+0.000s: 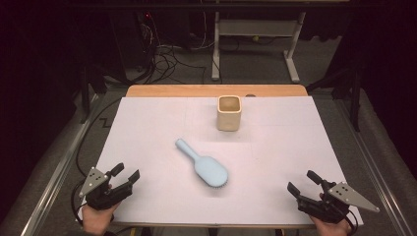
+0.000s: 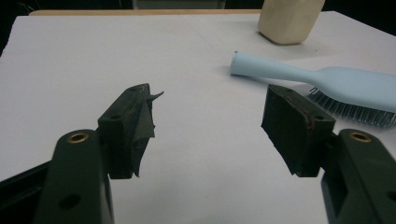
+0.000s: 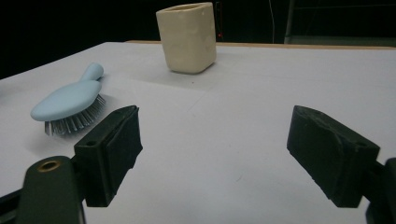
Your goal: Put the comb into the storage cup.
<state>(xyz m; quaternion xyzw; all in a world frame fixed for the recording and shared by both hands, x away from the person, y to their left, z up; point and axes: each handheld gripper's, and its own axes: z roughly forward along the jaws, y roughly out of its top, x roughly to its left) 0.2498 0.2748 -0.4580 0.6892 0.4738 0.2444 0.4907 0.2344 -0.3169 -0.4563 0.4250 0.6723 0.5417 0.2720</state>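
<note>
Left gripper (image 1: pixel 125 176): nearest the high camera, at 8 o'clock on the sheet, held by a hand (image 1: pixel 98 219); jaws spread wide with nothing between them, pointing toward 2 o'clock
Right gripper (image 1: pixel 303 183): at 4 o'clock on the sheet, jaws likewise wide apart and bare, pointing toward 10 o'clock
Hairbrush (image 1: pixel 205 165): pale blue, lying bristles down near the middle of the sheet, handle toward 11 o'clock, head toward 5 o'clock; well apart from both grippers
Cup (image 1: pixel 229 113): cream, square-mouthed, upright at 12 o'clock, beyond the hairbrush and not touching it
White sheet (image 1: pixel 157 123): covers the wooden table (image 1: pixel 196 90), whose edge shows at the far side
</note>
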